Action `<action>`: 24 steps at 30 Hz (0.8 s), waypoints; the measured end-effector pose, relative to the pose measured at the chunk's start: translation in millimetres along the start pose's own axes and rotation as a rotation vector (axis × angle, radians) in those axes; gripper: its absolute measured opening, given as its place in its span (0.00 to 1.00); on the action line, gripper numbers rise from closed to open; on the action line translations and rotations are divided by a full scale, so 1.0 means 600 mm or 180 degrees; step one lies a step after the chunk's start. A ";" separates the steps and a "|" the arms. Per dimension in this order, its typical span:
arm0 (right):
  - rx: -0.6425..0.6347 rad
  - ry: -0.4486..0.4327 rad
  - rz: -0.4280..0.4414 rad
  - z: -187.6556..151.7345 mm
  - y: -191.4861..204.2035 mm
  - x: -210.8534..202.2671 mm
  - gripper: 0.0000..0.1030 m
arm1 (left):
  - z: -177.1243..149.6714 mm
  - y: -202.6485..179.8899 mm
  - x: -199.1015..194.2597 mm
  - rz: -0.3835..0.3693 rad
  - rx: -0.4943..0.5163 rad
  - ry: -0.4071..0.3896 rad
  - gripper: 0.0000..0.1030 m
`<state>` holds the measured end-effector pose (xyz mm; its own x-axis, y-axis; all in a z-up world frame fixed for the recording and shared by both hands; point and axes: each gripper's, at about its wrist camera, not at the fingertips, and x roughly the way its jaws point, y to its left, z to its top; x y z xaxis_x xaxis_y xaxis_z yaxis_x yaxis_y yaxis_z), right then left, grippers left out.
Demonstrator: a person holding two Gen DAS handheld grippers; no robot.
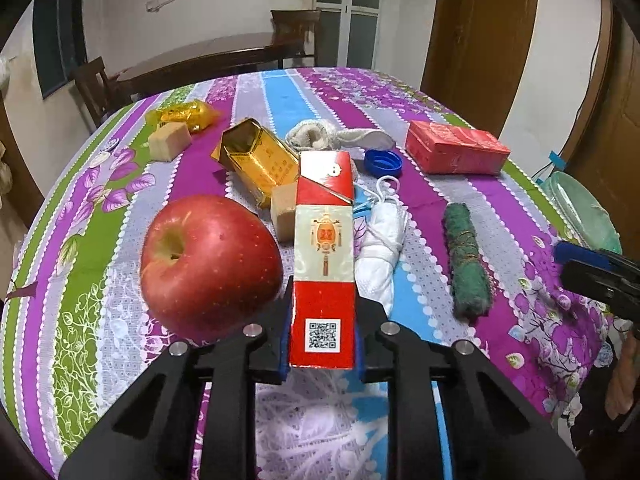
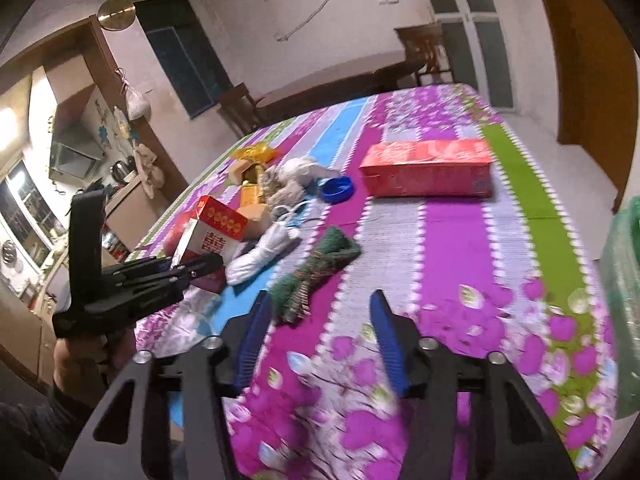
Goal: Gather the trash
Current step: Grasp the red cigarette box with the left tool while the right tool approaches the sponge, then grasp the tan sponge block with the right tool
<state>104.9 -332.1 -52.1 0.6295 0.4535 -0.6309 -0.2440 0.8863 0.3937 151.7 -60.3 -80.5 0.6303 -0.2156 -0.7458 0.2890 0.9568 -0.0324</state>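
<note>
From the left wrist I see my left gripper (image 1: 323, 336) pinching the red cigarette pack (image 1: 324, 256) beside the apple (image 1: 210, 262). Only the right wrist shows my right gripper (image 2: 318, 336) spread, empty, above the tablecloth (image 2: 452, 240) near the green cloth roll (image 2: 316, 268).

Left gripper (image 1: 323, 332) clamped, right gripper (image 2: 318, 336) agape

the red and white cigarette pack (image 1: 324, 256) carries a qr code near its lower end and a red double-happiness sign in a lantern emblem on its pale middle band. seen from the right wrist, the same red characters show on its white face. print on the gold tin (image 1: 256, 160) and the red box (image 1: 456, 148) is too small to read.
</note>
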 end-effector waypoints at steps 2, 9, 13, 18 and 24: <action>-0.0024 0.0053 0.0056 0.012 0.021 0.021 0.47 | -0.003 0.004 -0.013 -0.0008 -0.0007 -0.0049 0.20; -0.0081 0.0390 -0.0061 0.055 0.094 0.136 0.47 | -0.017 0.024 -0.066 -0.0057 -0.0101 -0.0271 0.20; -0.0075 0.0543 -0.0271 0.068 0.108 0.199 0.47 | -0.020 0.043 -0.089 -0.0096 -0.0152 -0.0372 0.20; -0.0097 0.0534 -0.0449 0.074 0.125 0.240 0.47 | -0.027 0.058 -0.097 -0.0107 -0.0161 -0.0412 0.20; -0.0123 0.0448 -0.0466 0.071 0.129 0.243 0.35 | -0.028 0.064 -0.101 -0.0142 -0.0160 -0.0445 0.20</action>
<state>209.6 -201.5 -85.0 0.5516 0.3258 -0.7678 -0.1874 0.9454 0.2666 112.4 -7.4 -47.8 0.7129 -0.2796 -0.6431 0.2846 0.9535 -0.0992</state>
